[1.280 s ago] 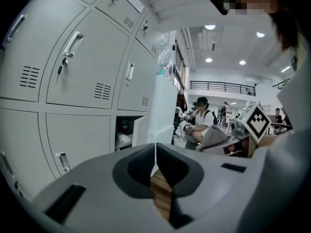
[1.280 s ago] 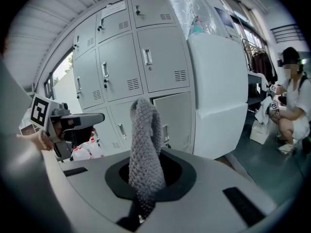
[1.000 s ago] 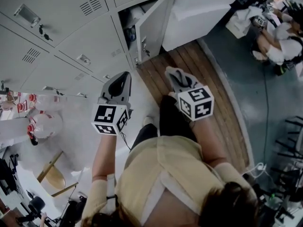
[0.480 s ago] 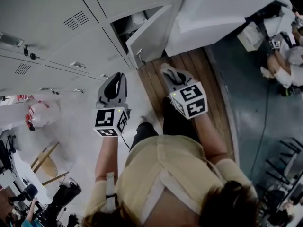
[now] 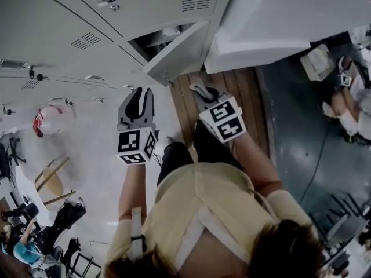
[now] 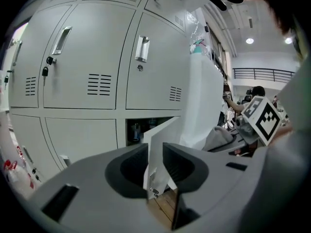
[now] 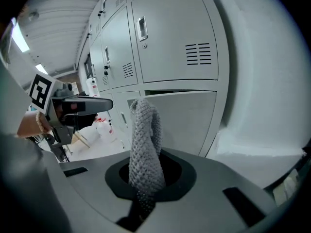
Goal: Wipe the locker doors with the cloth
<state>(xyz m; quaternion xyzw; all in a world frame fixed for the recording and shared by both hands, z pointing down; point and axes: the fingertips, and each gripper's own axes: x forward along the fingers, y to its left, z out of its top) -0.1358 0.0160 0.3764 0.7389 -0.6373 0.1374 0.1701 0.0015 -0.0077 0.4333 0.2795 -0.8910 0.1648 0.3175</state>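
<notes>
1. Locker bank [image 5: 69, 33]: grey metal, vented doors with recessed handles. All doors are closed except one in the lower row.
2. White panel [image 5: 278, 22]: stands just to the right of the open locker door [image 5: 179, 54] in the head view.
3. Wooden floor strip [image 5: 232, 91]: lies below the open locker door. Only the head view shows it in full, along with both of the person's forearms.
4. Open locker door: swung out towards the person. The left gripper view shows it edge-on through the gap of that tool.
5. Open compartment [image 6: 138, 130]: behind the open locker door. The left gripper view alone looks inside, where small dark items are too dim to identify.
6. Left tool [image 6: 155, 152]: held short of the open locker door and aimed at it. Its jaws stand partly apart, having just been opening, with nothing between them and nothing touched.
7. Right tool [image 7: 146, 178]: beside the left tool, to the right of the open locker door and clear of it. Its jaws are clamped on the cloth [image 7: 145, 144].
8. Cloth: grey with a knitted texture, standing up from the right tool's jaws and not touching any door. The right gripper view shows it clearly; the head view barely does.
9. Key [image 6: 45, 72]: hangs in the lock of a closed door, up and left of the open locker door. Seen in the left gripper view.
</notes>
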